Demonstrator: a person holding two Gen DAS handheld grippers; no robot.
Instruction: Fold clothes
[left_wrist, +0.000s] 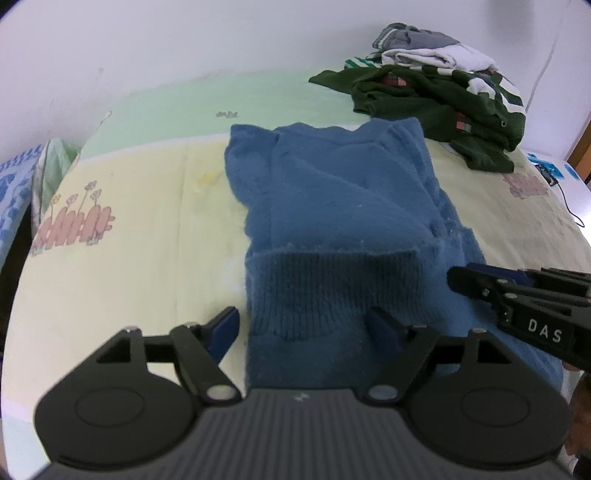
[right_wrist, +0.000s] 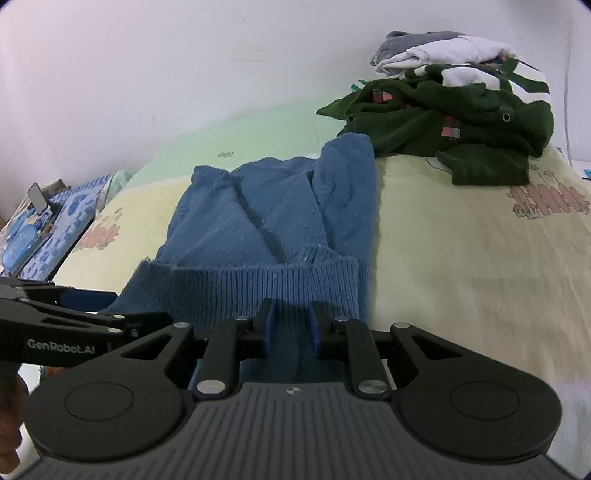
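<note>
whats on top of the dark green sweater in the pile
On the dark green sweater lie a folded white garment and a grey one behind it. A green-and-white striped piece shows too; whatever lies beneath the pile is covered.

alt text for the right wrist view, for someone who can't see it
The right gripper pinches the ribbed hem of a blue sweater lying on a pale yellow bedsheet. A pile of green and white clothes sits behind; the left gripper enters from the left.
</note>
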